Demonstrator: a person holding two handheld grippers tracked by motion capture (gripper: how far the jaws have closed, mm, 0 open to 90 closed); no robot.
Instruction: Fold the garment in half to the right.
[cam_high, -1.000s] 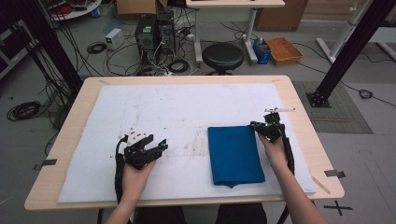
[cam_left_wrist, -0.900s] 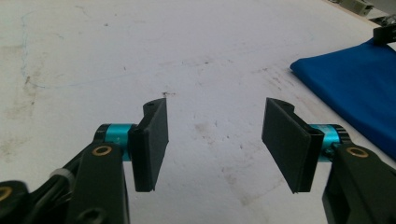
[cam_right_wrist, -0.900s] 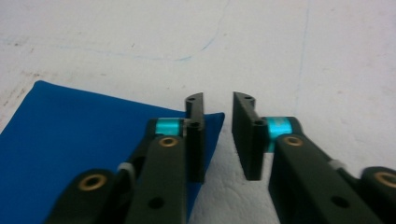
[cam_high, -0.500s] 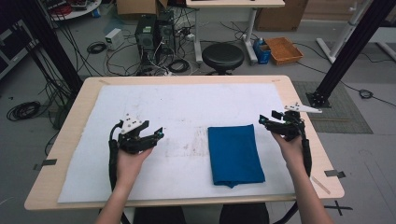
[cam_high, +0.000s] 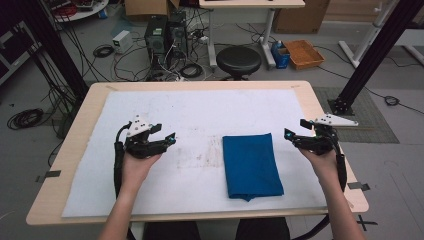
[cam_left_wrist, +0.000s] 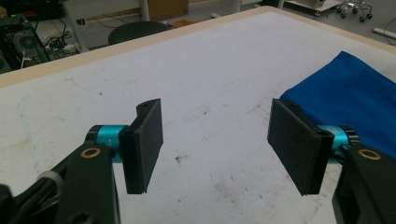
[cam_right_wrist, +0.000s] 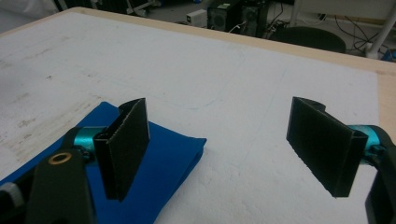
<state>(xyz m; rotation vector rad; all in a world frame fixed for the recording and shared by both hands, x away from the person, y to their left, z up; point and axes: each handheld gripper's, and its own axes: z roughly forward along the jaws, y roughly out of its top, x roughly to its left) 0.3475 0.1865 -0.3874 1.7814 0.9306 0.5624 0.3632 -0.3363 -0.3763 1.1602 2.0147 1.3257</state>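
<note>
Both claws wide, empty: left gripper, right gripper just opening, flanking folded blue cloth flat on white mat.

surface: light wooden table top, rectangular, pale rim showing on all sides
cover: white sheet spread flat over most of the surface, smudged with grey-brown marks near its middle
stool: round black padded stool on the floor just beyond the far edge
computers: two dark tower cases on the floor, tangled black cables around them
box: shallow orange-brown tray on the floor, right of the stool
frame: black metal struts rising at the right
</note>
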